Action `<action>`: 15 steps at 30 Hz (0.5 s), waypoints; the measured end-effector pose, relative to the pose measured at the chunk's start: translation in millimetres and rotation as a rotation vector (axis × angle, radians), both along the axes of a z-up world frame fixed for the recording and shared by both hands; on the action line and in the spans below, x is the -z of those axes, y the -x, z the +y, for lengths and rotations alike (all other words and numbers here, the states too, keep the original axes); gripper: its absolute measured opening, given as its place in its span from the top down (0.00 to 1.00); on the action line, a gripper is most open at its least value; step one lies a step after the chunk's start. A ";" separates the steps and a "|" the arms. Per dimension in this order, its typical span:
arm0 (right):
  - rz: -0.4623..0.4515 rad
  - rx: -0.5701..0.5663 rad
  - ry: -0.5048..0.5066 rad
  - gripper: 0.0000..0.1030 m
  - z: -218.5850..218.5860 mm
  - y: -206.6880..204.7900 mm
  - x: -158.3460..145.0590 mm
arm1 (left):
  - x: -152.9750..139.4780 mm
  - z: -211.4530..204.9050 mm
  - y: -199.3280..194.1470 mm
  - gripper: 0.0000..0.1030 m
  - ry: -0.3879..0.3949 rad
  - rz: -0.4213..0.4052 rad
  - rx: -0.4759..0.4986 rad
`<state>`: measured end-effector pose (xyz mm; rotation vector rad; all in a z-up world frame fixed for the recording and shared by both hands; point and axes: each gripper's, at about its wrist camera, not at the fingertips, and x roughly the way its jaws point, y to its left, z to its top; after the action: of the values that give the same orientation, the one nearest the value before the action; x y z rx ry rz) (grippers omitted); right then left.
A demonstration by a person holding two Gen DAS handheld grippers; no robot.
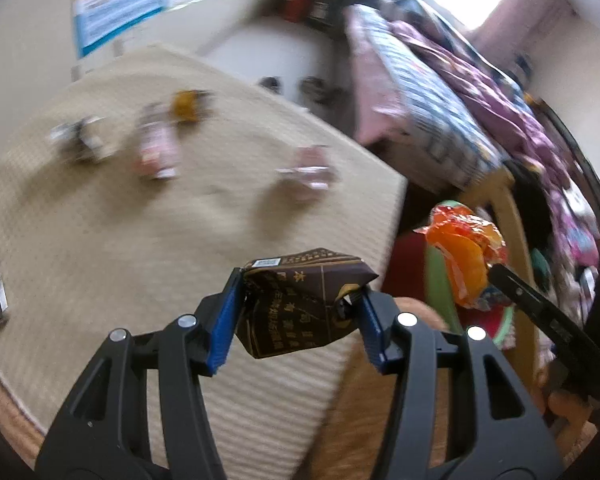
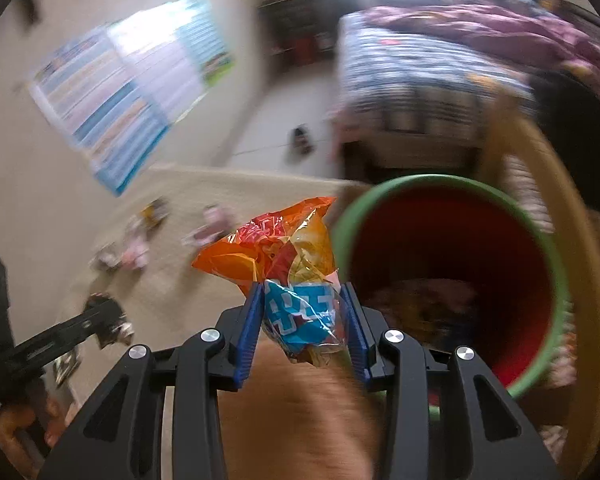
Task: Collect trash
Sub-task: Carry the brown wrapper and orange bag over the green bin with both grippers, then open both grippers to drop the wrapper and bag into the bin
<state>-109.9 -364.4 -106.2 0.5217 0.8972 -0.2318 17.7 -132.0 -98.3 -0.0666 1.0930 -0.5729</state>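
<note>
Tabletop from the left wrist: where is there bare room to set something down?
Bare mat runs between the far wrappers and the left hand-held gripper. Crowded: the far strip with four wrappers. The pink wrapper narrows the right side.

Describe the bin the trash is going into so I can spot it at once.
Start at the bed with the striped cover, then drop to the floor at its near end. The bin stands there beside the beige mat, just right of the orange wrapper in the right gripper. Its green rim and red inside set it apart.
</note>
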 end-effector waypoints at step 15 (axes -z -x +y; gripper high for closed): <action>0.033 0.291 0.010 0.61 -92.2 71.9 7.5 | -18.0 -174.4 50.0 0.51 0.091 0.016 0.387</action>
<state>-181.8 -456.7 -113.7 0.6405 0.8495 -0.5100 -32.4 -306.4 -80.3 0.0630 1.1019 -0.9704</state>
